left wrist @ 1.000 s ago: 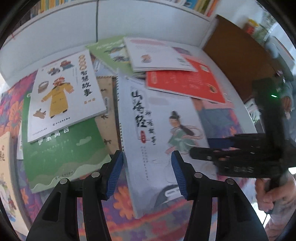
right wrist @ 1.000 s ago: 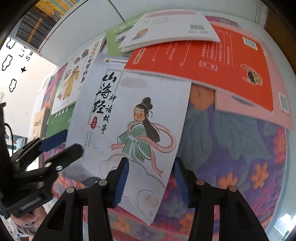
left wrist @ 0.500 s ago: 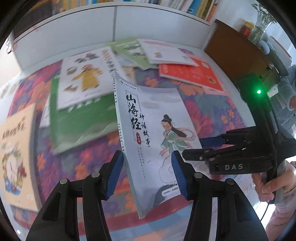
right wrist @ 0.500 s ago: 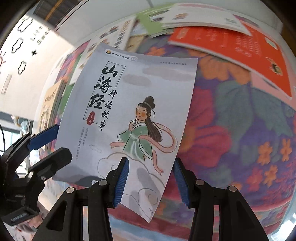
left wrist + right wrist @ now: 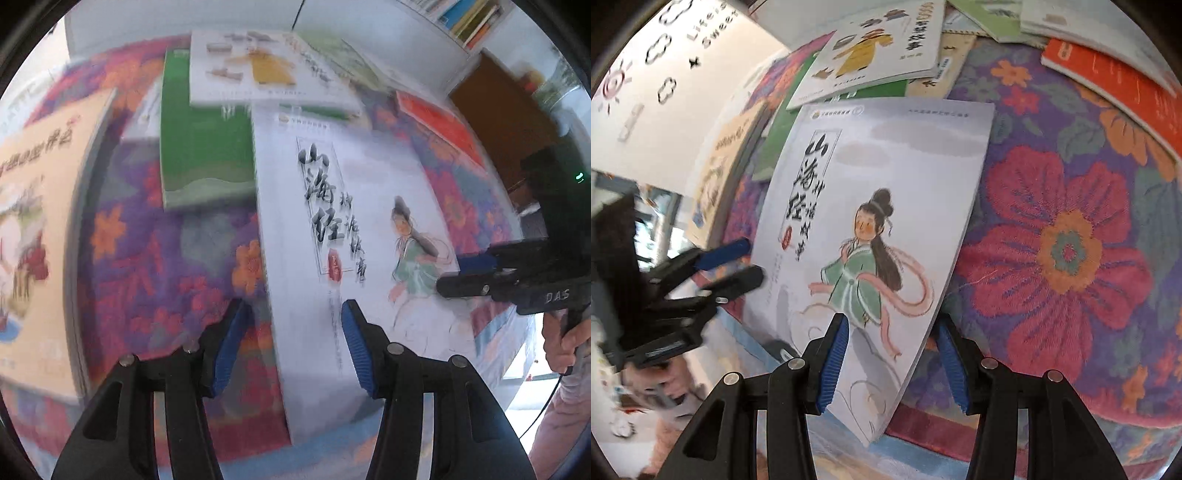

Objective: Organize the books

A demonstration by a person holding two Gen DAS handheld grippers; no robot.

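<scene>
- The grey storybook [image 5: 879, 206] is held off the flowered cloth [image 5: 1067, 254], long axis running from six towards twelve o'clock.
- The right tongs [image 5: 890, 343] pinch its lower edge; jaws have just been closing.
- The left tongs [image 5: 291, 339] straddle its spine edge, whether gripping I cannot tell.

A pale grey book [image 5: 879, 206] with black calligraphy and a green-robed figure is held face up, tilted, above a floral cloth. Further books are spread flat beyond it: a green one [image 5: 203, 147], a white one [image 5: 875, 48], a red one [image 5: 1115, 85].
</scene>
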